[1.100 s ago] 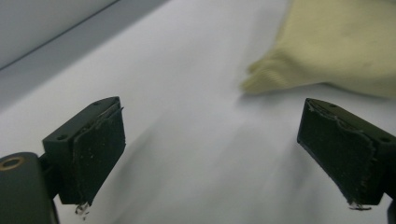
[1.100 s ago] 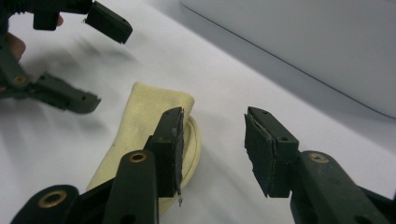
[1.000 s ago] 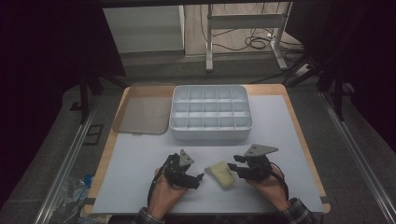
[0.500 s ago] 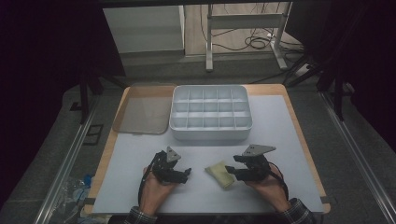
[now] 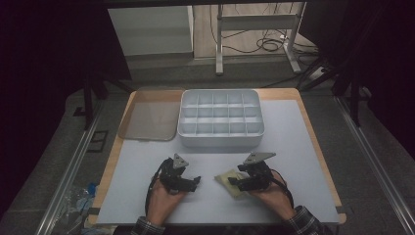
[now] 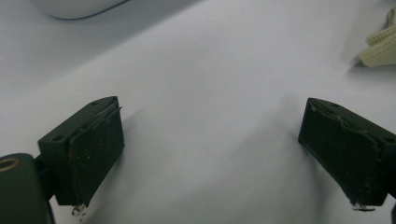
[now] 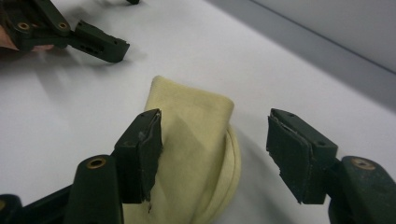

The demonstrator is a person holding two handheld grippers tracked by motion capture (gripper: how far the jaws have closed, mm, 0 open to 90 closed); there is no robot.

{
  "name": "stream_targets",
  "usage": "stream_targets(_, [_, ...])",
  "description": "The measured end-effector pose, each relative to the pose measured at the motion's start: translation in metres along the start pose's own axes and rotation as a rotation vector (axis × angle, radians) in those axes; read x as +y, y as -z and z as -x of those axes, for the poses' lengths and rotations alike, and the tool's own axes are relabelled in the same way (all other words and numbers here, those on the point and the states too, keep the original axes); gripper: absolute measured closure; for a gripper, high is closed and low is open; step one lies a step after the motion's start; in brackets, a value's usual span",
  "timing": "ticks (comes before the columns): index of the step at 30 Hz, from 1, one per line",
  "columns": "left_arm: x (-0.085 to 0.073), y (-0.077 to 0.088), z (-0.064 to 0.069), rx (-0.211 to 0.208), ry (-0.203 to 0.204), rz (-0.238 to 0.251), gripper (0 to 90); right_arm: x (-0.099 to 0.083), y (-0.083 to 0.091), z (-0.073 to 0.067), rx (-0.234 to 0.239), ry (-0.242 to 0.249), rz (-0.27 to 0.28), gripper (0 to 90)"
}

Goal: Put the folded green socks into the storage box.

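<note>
A folded pale yellow cloth (image 5: 228, 177) lies flat on the white table top near the front edge. My right gripper (image 5: 234, 181) reaches over it from the right. Its jaws have just been opening, and in the right gripper view the cloth (image 7: 196, 140) lies between them while the right gripper (image 7: 215, 135) stands open, pads off the fabric. My left gripper (image 5: 195, 182) rests a short way left of the cloth, apart from it. In the left gripper view the left gripper (image 6: 212, 121) is wide open over bare table, with the cloth's edge (image 6: 380, 44) far off.
A white tray (image 5: 220, 141) with several empty compartments stands at the middle back of the table (image 5: 293, 147). A translucent lid (image 5: 147, 120) lies to its left. The other hand's gripper (image 7: 79, 32) appears beyond the cloth in the right gripper view.
My left gripper has drawn back to the left, away from the cloth, and then stopped. The right gripper has shifted slightly toward the front edge. The cloth has stayed in place.
</note>
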State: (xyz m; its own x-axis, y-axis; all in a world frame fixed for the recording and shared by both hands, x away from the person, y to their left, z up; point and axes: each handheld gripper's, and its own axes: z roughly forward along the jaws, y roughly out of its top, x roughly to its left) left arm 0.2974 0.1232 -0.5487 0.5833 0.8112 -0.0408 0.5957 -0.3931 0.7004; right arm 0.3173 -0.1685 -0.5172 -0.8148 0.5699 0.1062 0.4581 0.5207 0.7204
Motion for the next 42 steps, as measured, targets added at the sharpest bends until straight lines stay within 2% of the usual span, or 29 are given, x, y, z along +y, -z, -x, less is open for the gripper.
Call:
stream_targets(5, [0.000, 0.000, 0.000, 0.001, 0.000, 0.000, 6.4, -0.001, -0.008, 0.001, 0.019, -0.016, -0.031, 36.5])
stream_targets(7, [0.000, 0.000, 0.000, 0.001, -0.001, 0.000, 6.5, -0.003, -0.011, 0.001, 0.046, -0.033, -0.049, 37.2])
stream_targets(8, [0.000, 0.000, 0.000, 0.001, -0.001, 0.000, 6.5, -0.004, -0.012, 0.000, 0.046, -0.035, -0.040, 37.8])
stream_targets(11, [0.000, 0.000, 0.000, 0.002, 0.000, 0.000, 6.5, -0.004, -0.011, -0.001, 0.065, -0.048, -0.043, 47.8])
stream_targets(12, [0.000, 0.000, 0.000, 0.002, 0.000, 0.000, 6.5, -0.004, -0.011, -0.001, 0.088, -0.064, -0.046, 55.5])
stream_targets(14, [0.000, 0.000, 0.000, 0.002, 0.000, 0.000, 6.5, -0.005, -0.011, -0.001, 0.103, -0.080, -0.047, 57.3])
stream_targets(18, [0.000, 0.000, 0.000, 0.002, 0.000, 0.000, 6.4, -0.005, -0.011, 0.000, 0.142, -0.111, -0.057, 68.0])
stream_targets(25, [0.000, 0.000, 0.000, 0.002, -0.001, 0.000, 6.5, 0.001, -0.008, -0.004, 0.128, -0.083, -0.065, 72.0])
stream_targets(34, [0.000, 0.000, 0.000, 0.002, 0.000, 0.001, 6.5, 0.009, 0.005, 0.002, 0.096, -0.072, -0.010, 71.8])
stream_targets(42, [0.000, 0.000, 0.000, 0.002, 0.004, 0.005, 6.4, 0.015, 0.013, 0.004, 0.072, -0.054, 0.015, 71.5])
